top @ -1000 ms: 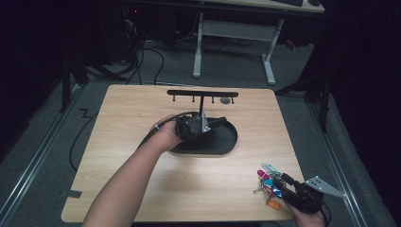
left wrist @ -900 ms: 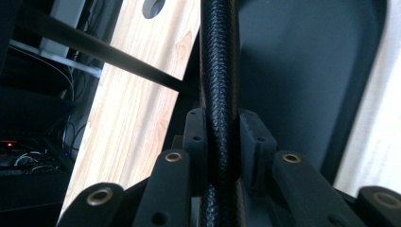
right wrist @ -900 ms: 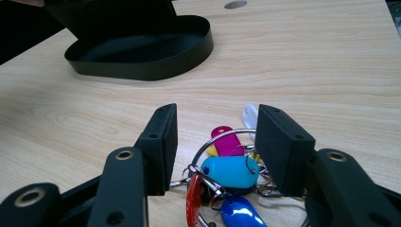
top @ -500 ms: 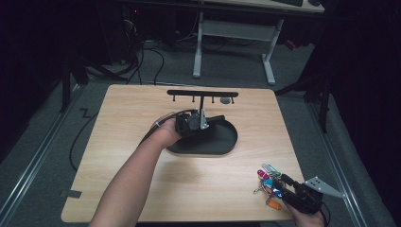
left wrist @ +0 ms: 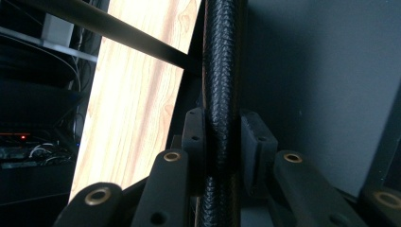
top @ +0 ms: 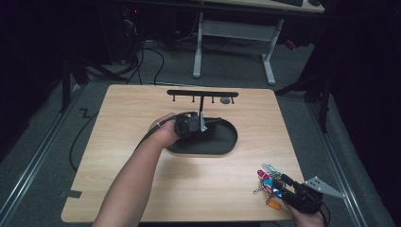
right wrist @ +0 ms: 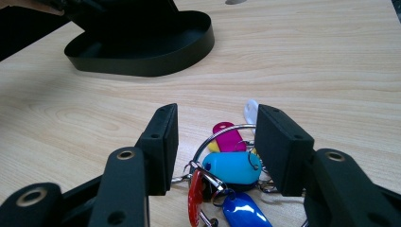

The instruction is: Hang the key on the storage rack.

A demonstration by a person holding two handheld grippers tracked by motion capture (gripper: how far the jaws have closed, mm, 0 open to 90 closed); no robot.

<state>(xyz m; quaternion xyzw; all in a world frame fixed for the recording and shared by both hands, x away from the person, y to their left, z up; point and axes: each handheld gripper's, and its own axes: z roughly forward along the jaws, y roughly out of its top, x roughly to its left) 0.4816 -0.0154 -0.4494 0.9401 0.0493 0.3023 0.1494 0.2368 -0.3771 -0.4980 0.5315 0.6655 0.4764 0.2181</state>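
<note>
A black key stand sits mid-table: an oval tray (top: 222, 142), an upright post (left wrist: 221, 71) and a top bar with hooks (top: 202, 93). My left gripper (top: 191, 125) is shut on the post, and its pads (left wrist: 195, 137) press the textured post from both sides. A key ring with coloured tags (top: 267, 177) lies near the table's front right corner. My right gripper (top: 280, 185) stands open over it, the blue and pink tags (right wrist: 231, 165) lying between the jaws untouched.
The wooden table (top: 142, 189) has its front edge close behind the right gripper. A small grey disc (top: 226, 100) lies under the bar's right end. Cables and a desk frame (top: 231, 33) stand on the floor beyond the table.
The left hand has sunk slightly with the stand's post in its grip. The right gripper and the keys have kept still.
</note>
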